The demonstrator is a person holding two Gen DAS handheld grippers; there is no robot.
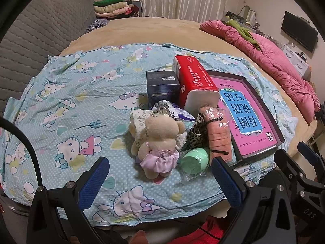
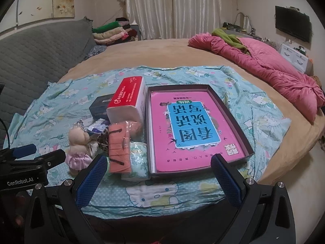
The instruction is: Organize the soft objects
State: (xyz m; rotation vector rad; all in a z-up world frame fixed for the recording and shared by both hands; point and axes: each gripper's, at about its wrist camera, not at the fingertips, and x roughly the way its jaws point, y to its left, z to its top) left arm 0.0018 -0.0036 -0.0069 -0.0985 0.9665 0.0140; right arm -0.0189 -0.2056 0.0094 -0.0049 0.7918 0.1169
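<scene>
1. Hovering at the near edge of the bed, we hold the left gripper [image 1: 158, 181] with its fingers wide apart and empty, the plush bear [image 1: 157, 140] just ahead between them.
2. Our right gripper [image 2: 160, 181] is likewise spread and holds nothing; it faces the dark tray [image 2: 248, 142] with the pink book [image 2: 189, 126] lying inside.
3. The soft things sit in a tight cluster on the cartoon-print sheet [image 1: 67, 109], left of the tray: the bear, a salmon cloth roll in clear wrap [image 1: 218, 134], a leopard-print piece [image 1: 196, 133], a green item in plastic [image 1: 194, 159] and the red tissue pack [image 1: 193, 81] leaning on a dark box [image 1: 162, 87].
4. We judge the bear light and squashy, so pinching its round body above the pink skirt should hold it.
5. The wrapped roll looks slippery in its film; we would grip across its middle, firmly.
6. The tissue pack will likely dent, so take its narrow sides.
</scene>
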